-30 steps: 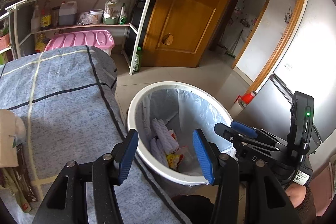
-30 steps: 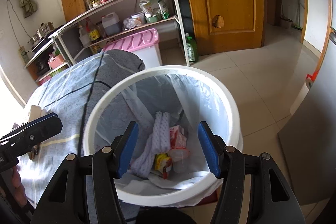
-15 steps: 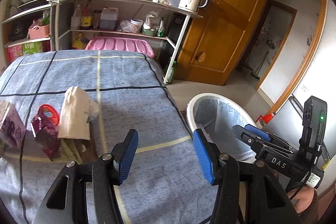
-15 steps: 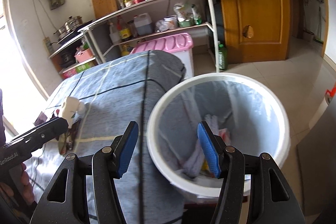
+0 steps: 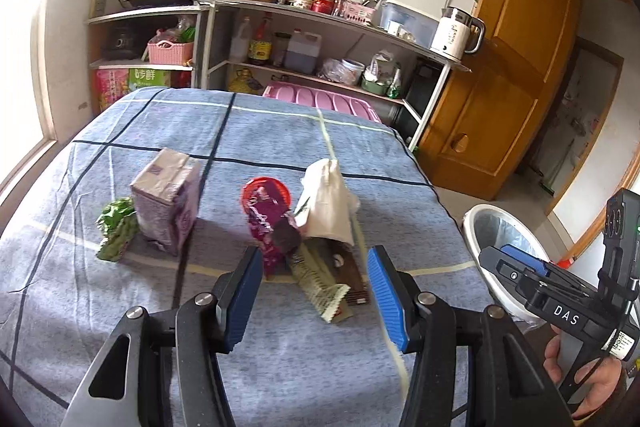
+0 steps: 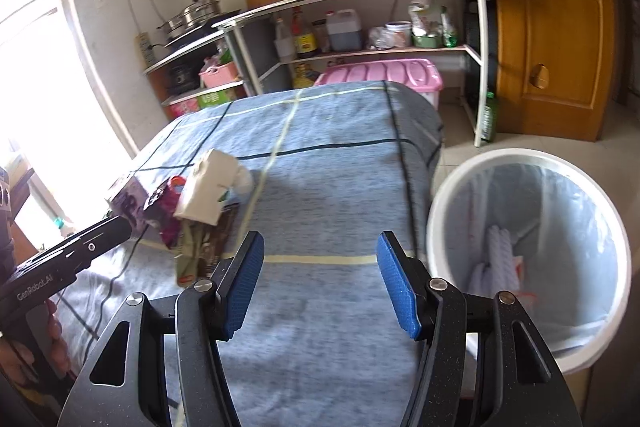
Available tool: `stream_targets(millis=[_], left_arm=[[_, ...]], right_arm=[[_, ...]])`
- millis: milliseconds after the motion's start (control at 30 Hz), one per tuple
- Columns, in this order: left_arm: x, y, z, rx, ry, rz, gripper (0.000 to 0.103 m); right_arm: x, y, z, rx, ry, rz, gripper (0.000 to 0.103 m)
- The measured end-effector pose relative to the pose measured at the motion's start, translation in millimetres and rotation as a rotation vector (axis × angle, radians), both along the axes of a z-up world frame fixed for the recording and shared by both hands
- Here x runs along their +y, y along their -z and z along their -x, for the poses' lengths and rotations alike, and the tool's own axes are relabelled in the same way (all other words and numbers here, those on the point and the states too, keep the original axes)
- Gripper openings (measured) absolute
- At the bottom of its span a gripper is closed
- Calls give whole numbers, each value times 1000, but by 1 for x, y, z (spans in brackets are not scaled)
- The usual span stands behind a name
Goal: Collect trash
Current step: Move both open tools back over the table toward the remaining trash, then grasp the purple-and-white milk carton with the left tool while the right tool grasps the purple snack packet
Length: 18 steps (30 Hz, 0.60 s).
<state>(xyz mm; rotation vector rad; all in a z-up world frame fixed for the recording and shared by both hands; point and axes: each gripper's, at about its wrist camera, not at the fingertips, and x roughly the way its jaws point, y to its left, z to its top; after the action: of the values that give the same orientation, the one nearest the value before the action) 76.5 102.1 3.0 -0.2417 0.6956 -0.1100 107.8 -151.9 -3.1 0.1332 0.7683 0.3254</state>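
Right now your left gripper (image 5: 316,291) hangs over the blue checked cloth (image 5: 280,367) with its jaws standing apart and nothing between them, and it points straight at the pile of litter. That aim makes sense: the nearest pieces, a green-and-cream wrapper (image 5: 320,287) and a dark brown packet (image 5: 348,275), lie just ahead of the fingertips, so they look like the easiest first pick.

Behind them a purple foil wrapper (image 5: 268,223) leans over a red lid (image 5: 266,191), and a crumpled white paper bag (image 5: 328,207) rests against both. Off to the left a purple carton (image 5: 168,203) stands upright with a green crinkled wrapper (image 5: 116,227) touching its side. All of it sits bunched in the middle of the cloth, well apart from the bin.

Your right gripper (image 6: 318,285) is likewise parted and empty, held above bare cloth between the pile and the white bin (image 6: 440,227). That bin stands on the floor just beside the cloth's edge, lined with a pale bag (image 6: 560,219) and already holding some white and red scraps, so each carry should be short.

Since the pieces overlap, you may lift two at once or drag a neighbour; I'd judge the flat wrapper needs a low, shallow pinch.
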Motion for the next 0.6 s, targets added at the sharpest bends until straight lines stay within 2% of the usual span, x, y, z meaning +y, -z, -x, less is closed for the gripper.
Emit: stream_targets(millis=[400,500,600], left_arm=[[61,7,-7,9,-127,-27,55],[66,10,-14,16,-124,-35,62],[74,10,-20,18,-136,-32,62]], right_arm=[[74,7,-10,0,-166,19,59],[90,9,-12,-15,-214,26,59],[104,11,-16,-20,-247,41,59]])
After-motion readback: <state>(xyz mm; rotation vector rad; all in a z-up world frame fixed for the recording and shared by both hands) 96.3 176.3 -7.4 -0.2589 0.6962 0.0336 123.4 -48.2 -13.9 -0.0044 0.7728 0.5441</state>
